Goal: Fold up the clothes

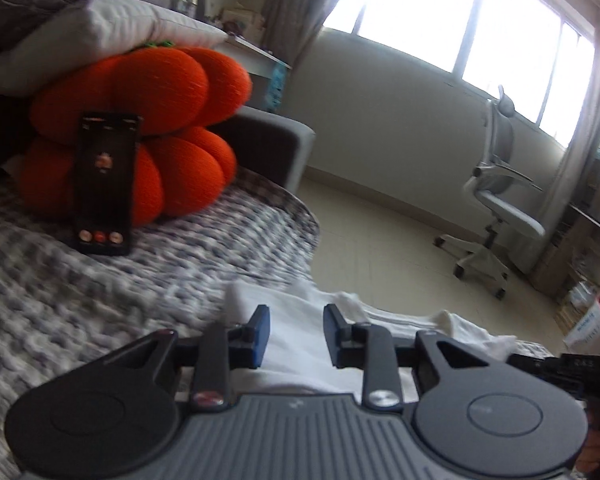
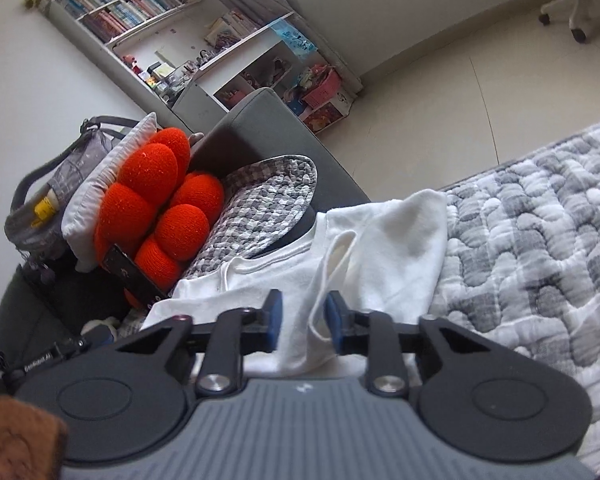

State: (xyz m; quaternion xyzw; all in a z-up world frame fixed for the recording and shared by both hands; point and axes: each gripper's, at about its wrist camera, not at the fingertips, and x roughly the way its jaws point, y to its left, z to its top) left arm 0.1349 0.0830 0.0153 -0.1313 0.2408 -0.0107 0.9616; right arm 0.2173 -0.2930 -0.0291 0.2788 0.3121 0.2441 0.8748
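Observation:
A white garment [image 2: 400, 248] lies crumpled on the grey-and-white quilted cover [image 2: 540, 240], one part turned over onto itself. My right gripper [image 2: 304, 320] sits low over it; a raised fold of the white cloth stands between its blue pads [image 2: 334, 320] and they are closed on it. In the left wrist view the same white garment [image 1: 380, 316] lies just beyond my left gripper [image 1: 296, 332]. Its blue pads [image 1: 262, 332] stand apart above the cloth, with nothing pinched between them.
An orange pumpkin cushion [image 1: 140, 92] with a lit phone [image 1: 104, 184] leaning on it stands at the far end of the quilt [image 1: 100, 304], under a white pillow [image 1: 100, 28]. A grey office chair [image 1: 496, 200] stands on the floor; a bookshelf [image 2: 172, 12] lines the wall.

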